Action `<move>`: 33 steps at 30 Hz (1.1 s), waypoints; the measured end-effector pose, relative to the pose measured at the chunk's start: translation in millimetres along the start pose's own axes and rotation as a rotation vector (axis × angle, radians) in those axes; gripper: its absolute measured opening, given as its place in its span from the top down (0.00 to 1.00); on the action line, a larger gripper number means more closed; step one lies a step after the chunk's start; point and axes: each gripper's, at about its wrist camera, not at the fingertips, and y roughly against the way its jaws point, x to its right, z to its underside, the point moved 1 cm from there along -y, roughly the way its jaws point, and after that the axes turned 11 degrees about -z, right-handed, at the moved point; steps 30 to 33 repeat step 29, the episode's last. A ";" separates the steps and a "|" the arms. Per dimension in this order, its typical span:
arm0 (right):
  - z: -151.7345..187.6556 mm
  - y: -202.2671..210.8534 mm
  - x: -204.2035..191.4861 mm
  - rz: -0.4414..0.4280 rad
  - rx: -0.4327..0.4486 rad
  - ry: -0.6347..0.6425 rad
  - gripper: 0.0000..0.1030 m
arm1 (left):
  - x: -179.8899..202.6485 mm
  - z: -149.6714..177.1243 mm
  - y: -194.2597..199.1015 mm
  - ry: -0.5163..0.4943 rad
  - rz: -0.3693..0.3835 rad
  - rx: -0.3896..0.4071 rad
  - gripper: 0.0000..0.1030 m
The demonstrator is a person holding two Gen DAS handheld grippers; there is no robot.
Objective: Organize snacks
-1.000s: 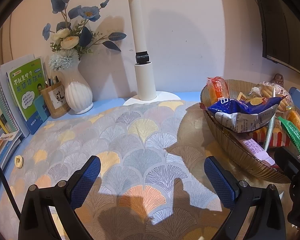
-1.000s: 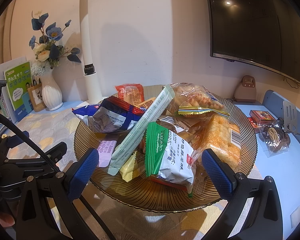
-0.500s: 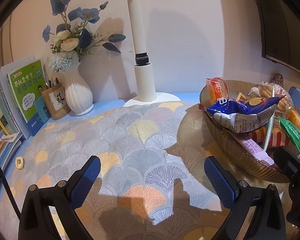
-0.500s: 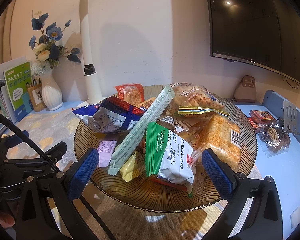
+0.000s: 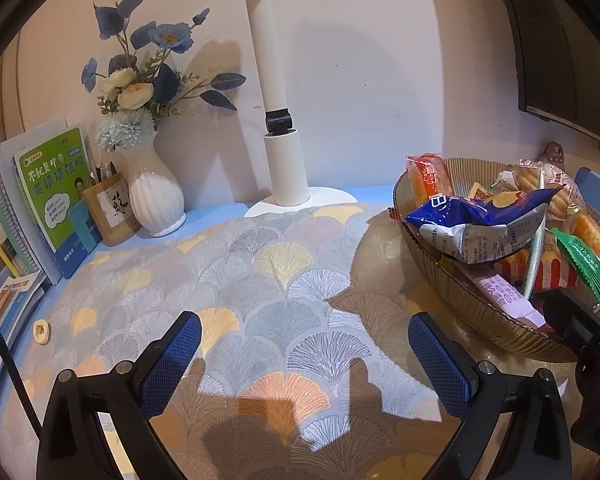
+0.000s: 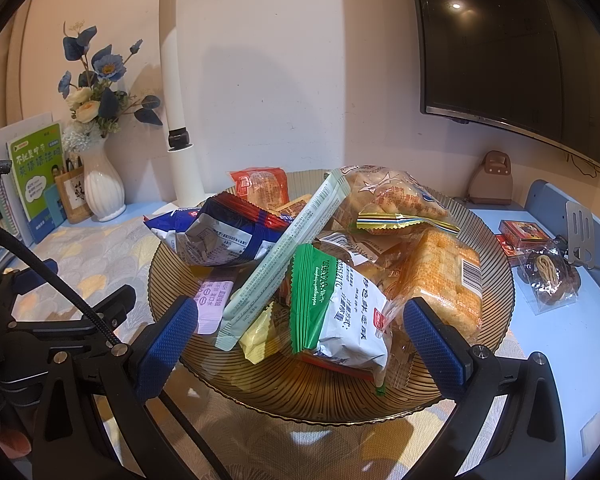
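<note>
**Both grippers open, snacks heaped in the amber bowl**

In the right wrist view the right gripper [image 6: 300,336] fills the bottom of the frame with its blue pads spread wide and nothing between them; just beyond them, at the centre of the frame, sits the ribbed amber bowl [image 6: 496,240] piled with snacks. At the front of the heap lies a white packet with a green edge [image 6: 336,308]; a long pale green packet [image 6: 288,248] leans diagonally across the pile; a blue and white bag [image 6: 224,232] rests at the bowl's left side; an orange packet [image 6: 260,184] stands at the back; a clear pack of golden biscuits [image 6: 440,276] lies at the right; a small lilac packet [image 6: 212,300] shows at lower left, low in the bowl.

In the left wrist view the left gripper [image 5: 304,360] is likewise open and empty, low in the frame above the fan-patterned cloth [image 5: 276,276]; the bowl [image 5: 472,312] sits at the right edge of that frame, with the blue and white bag [image 5: 480,224] hanging over its rim. At upper left stand a white vase of flowers [image 5: 152,196] and a green book [image 5: 56,184]; a white lamp post [image 5: 280,152] rises at centre top.
</note>
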 end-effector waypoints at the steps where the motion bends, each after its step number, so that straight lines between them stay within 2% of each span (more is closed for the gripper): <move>1: 0.0 0.0 0.0 0.000 0.000 0.000 0.00 | -0.1 0.2 0.1 0.001 0.001 -0.001 0.00; 21: -0.1 0.0 0.1 0.000 -0.001 0.000 0.00 | 2.8 -1.7 -1.3 -0.013 -0.001 -0.003 0.00; 33: -0.3 0.0 0.2 -0.001 -0.001 0.000 0.00 | 7.8 -1.6 3.9 -0.033 -0.004 0.025 0.00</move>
